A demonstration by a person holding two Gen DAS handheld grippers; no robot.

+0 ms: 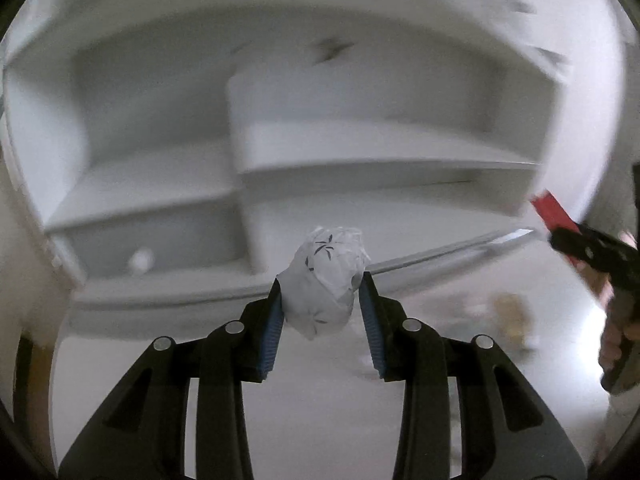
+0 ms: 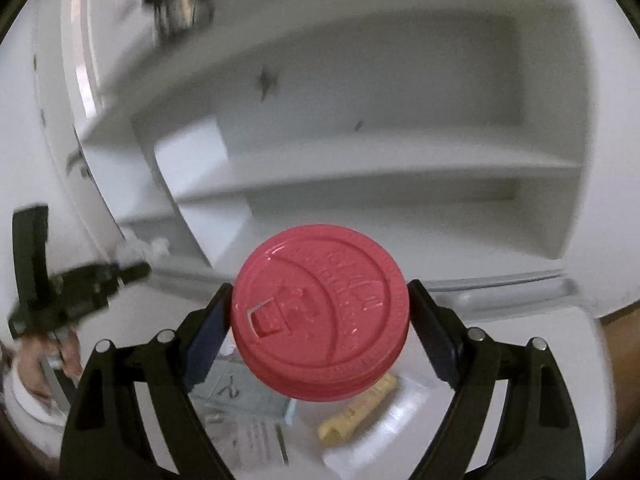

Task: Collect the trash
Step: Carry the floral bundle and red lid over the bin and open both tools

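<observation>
— Where is the trash?
— Left gripper (image 1: 322, 300) clamps a crumpled napkin (image 1: 326, 280); right gripper (image 2: 320, 320) grips a red cup lid (image 2: 320, 312) edge-on — both aloft before the white shelves (image 1: 360, 148).
— Nearer the desk litter?
— The right — yellow wrapper (image 2: 356, 412) lies just below.

Crumpled white paper balls (image 1: 324, 286): one
Round red plastic cup lids (image 2: 320, 312): one
Yellow crumpled wrappers (image 2: 358, 414): one
Pale blue paper packets (image 2: 248, 398): one

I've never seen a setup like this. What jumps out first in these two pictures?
The red cup lid fills the middle of the right view, clamped by its rim in the right tool. In the left view, the left tool pinches a crumpled white wrapper. Behind both stands a white shelf unit.
</observation>
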